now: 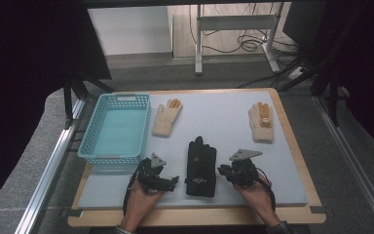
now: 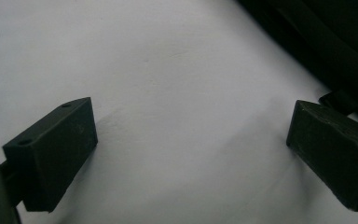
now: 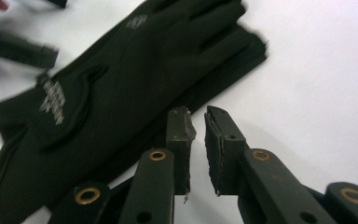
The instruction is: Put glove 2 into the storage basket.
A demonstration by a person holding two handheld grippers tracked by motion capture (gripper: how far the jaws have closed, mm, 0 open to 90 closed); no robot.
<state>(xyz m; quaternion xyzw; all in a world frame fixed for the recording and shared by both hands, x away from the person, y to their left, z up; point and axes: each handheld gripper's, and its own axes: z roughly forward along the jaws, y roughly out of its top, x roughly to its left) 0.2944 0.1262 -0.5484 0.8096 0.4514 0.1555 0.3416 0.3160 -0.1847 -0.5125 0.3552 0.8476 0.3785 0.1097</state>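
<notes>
The black glove (image 1: 201, 165) is lying flat between the two grippers, its soft, matte fabric just left of the right gripper (image 3: 199, 135) tips. Bare pale mat (image 1: 229, 122) is stretching open beyond both fingertips. The right jaws are standing nearly together, a slim gap between, gripping nothing. The left gripper (image 2: 191, 144) is sitting low over the mat, jaws spread wide, glove edge beside its right finger.

The left tool (image 1: 174, 181) is lying low just left of the black glove (image 1: 201, 166), jaws standing wide apart. The right tool (image 1: 222, 170) is sitting just right of that glove, jaws nearly together with nothing between them.
</notes>
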